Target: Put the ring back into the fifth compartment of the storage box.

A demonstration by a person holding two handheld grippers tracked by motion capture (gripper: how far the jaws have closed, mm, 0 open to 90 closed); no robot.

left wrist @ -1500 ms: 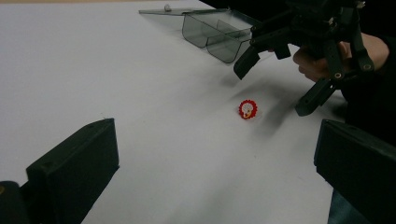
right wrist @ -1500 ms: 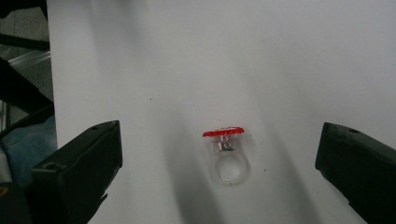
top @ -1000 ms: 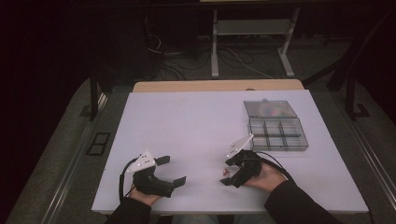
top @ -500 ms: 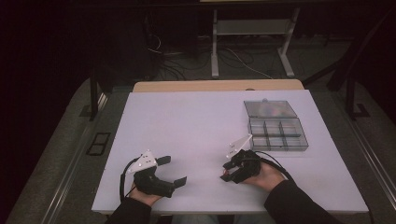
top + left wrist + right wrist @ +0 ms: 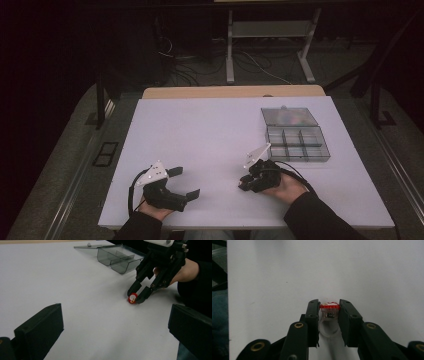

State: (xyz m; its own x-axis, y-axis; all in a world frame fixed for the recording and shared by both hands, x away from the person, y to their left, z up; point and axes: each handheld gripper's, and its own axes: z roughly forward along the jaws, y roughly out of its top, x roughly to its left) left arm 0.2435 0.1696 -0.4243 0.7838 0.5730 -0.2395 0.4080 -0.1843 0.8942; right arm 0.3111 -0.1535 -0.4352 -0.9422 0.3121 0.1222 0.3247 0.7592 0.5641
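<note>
Your right tool [image 5: 329, 311] has just been closing, and its jaws now pinch a small red-rimmed round cap with a white face [image 5: 329, 306] right at the tips, low on the white tabletop [image 5: 210, 135], well short of the clear grey plastic compartment box with its lid open [image 5: 298, 144]. That grip is tiny, so if you lift fast or twist your wrist, the cap could pop out sideways and roll off. Looks like it's held by the rim, so squeezing unevenly might flip it. Your left tool [image 5: 186, 183] is wide open and holding nothing, resting near the front edge, so it can't catch a drop.
</note>
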